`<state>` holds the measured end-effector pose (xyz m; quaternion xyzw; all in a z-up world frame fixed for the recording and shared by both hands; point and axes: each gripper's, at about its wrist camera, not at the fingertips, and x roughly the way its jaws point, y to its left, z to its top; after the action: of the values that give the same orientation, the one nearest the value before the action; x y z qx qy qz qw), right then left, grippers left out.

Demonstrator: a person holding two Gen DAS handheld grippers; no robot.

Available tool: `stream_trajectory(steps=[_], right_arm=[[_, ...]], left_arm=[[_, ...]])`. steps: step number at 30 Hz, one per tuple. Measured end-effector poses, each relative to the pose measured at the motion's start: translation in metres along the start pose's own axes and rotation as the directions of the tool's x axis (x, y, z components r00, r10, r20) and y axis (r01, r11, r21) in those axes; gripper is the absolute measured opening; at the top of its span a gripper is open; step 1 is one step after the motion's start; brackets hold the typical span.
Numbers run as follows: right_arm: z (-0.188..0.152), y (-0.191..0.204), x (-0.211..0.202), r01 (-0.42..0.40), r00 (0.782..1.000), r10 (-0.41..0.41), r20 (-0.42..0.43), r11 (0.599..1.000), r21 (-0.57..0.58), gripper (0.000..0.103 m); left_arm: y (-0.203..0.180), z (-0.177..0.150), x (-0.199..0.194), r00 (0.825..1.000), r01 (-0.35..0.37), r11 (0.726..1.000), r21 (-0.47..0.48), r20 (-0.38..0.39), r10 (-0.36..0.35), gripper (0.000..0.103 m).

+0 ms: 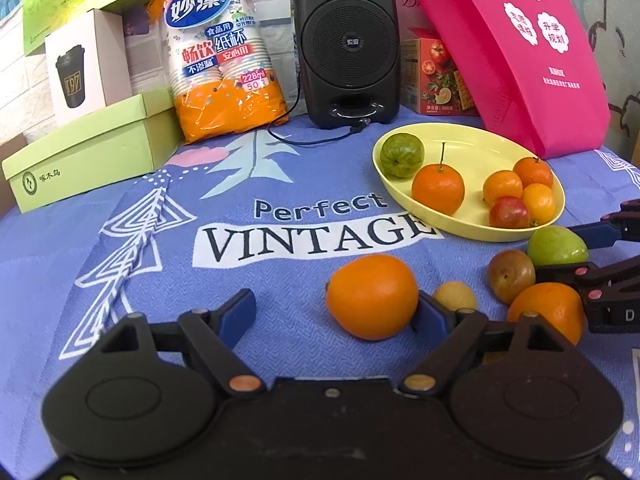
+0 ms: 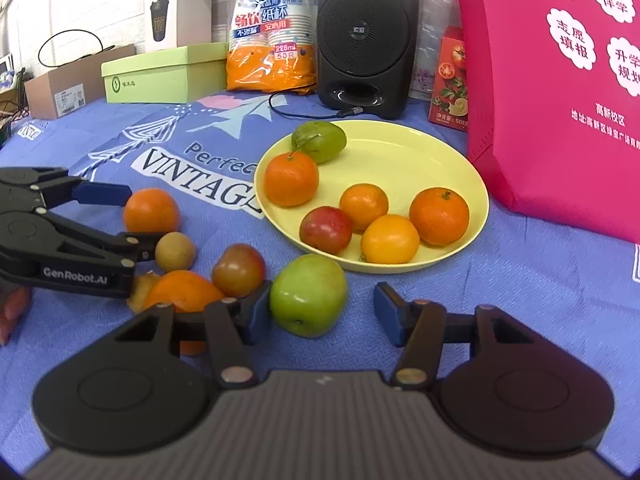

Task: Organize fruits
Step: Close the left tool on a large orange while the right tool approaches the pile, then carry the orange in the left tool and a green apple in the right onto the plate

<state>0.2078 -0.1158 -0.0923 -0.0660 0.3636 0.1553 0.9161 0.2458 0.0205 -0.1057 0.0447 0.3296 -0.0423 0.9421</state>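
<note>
Your left gripper (image 1: 336, 312) stood spread wide around a loose orange (image 1: 372, 296) on the blue cloth (image 1: 280, 184), its right pad at the fruit and its left pad well clear. Your right gripper (image 2: 320, 312) sat unclenched about the green apple (image 2: 308, 294), left pad touching, right pad apart. Six fruits already lay in the yellow plate (image 2: 400, 148).

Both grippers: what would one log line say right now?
left gripper: open around orange | right gripper: open around green apple | plate: six fruits
</note>
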Motion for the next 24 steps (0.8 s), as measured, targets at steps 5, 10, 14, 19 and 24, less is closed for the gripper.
stream_trajectory(steps=[5,10,14,19,24], right_arm=[[-0.002,0.005,-0.002,-0.008,1.0,0.008,0.012,1.0,-0.005,0.039],[-0.007,0.003,-0.012,-0.029,0.999,0.028,0.019,0.999,0.031,0.039],[-0.016,0.001,-0.024,-0.042,0.999,0.04,0.03,0.997,0.064,0.039],[-0.028,0.001,-0.039,-0.047,0.998,0.043,0.043,0.995,0.089,0.039],[-0.037,0.005,-0.053,-0.054,0.997,0.05,0.053,0.994,0.092,0.039]], left_arm=[[0.001,-0.001,-0.001,1.0,0.019,1.0,-0.006,0.009,-0.019,0.071],[-0.004,-0.002,-0.01,0.999,0.049,0.999,-0.004,0.022,-0.049,0.043],[0.0,-0.005,-0.016,0.997,0.075,0.996,-0.051,0.021,-0.074,0.043],[0.005,-0.01,-0.026,0.995,0.096,0.992,-0.085,0.016,-0.095,0.043],[0.003,-0.016,-0.039,0.996,0.088,0.991,-0.1,0.002,-0.089,0.043]])
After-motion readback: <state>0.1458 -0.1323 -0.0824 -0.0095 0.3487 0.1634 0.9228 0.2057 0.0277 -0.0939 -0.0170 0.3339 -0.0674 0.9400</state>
